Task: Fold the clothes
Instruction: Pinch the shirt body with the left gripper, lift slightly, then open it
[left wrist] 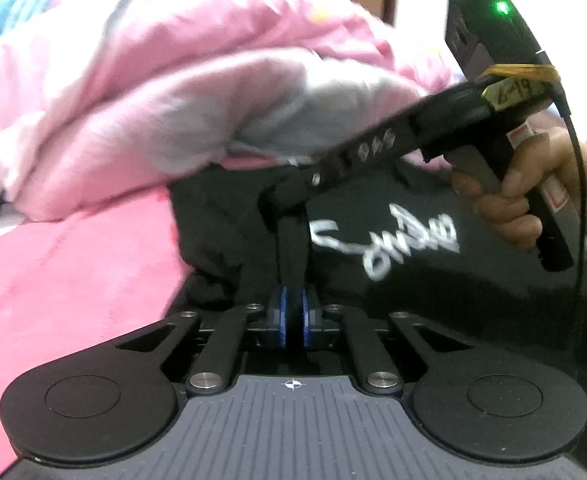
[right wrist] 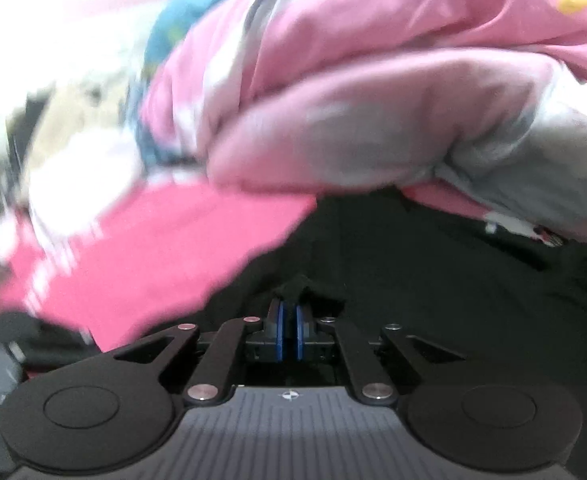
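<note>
A black garment [left wrist: 413, 280] with white script lettering [left wrist: 385, 240] lies spread on a pink bed sheet [left wrist: 73, 280]. My left gripper [left wrist: 292, 316] is shut, its blue pads pinching a raised strip of the black cloth. In the left wrist view my right gripper [left wrist: 281, 204], held by a hand [left wrist: 509, 208], reaches in from the right and clamps the same strip higher up. In the right wrist view my right gripper [right wrist: 289, 320] is shut on a small peak of the black garment [right wrist: 413, 280].
A bulky pink and grey quilt [left wrist: 133, 80] is heaped right behind the garment and overhangs its far edge [right wrist: 373, 100]. Blue patterned cloth [right wrist: 173, 40] and blurred clutter lie at the far left of the right wrist view. Pink sheet [right wrist: 153, 248] shows left of the garment.
</note>
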Demonstrator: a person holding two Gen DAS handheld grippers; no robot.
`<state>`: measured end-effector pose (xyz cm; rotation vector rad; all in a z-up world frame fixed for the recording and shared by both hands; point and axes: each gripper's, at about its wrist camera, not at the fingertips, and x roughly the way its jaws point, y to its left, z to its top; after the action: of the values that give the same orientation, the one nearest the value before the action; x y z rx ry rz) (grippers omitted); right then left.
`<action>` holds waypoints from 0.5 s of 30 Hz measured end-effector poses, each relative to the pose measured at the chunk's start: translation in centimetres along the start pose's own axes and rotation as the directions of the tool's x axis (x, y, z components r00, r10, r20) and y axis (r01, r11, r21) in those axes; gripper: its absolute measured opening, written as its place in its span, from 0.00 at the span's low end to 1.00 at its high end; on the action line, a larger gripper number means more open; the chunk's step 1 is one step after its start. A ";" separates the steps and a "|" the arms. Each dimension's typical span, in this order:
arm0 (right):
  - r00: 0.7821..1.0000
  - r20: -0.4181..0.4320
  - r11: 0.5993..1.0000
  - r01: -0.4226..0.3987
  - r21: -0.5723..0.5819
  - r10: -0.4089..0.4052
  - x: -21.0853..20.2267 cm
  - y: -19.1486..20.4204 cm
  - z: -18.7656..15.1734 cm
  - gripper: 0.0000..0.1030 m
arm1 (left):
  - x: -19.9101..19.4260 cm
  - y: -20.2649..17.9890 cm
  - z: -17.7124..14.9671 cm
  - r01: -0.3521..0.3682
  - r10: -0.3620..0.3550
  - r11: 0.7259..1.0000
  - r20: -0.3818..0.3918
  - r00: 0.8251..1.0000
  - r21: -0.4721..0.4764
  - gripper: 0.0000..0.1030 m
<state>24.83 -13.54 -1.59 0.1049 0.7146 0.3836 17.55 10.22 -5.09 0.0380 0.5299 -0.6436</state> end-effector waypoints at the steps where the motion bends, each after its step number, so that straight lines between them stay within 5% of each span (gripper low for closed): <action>1: 0.999 0.019 0.999 -0.028 0.029 0.028 -0.2 -0.1 0.9 0.05 | -0.5 0.7 0.2 -0.002 0.003 0.999 0.021 1.000 -0.034 0.05; 5: 0.992 0.046 0.990 -0.121 0.068 0.118 1.0 1.3 4.4 0.05 | -2.7 4.6 1.0 -0.008 0.028 0.980 0.095 0.995 -0.201 0.05; 8: 0.985 0.036 0.982 -0.173 0.074 0.170 3.6 3.0 6.4 0.05 | -4.2 8.5 1.1 -0.028 0.076 0.936 0.123 0.989 -0.350 0.05; 15: 0.966 -0.024 0.962 -0.252 0.107 0.256 11.8 6.7 9.5 0.05 | -5.9 16.8 -0.8 -0.078 0.182 0.753 0.092 0.979 -0.653 0.05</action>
<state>37.18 -2.53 -0.24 0.2900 0.7610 0.5956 23.00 27.18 -5.10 -0.6272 0.5747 -0.2911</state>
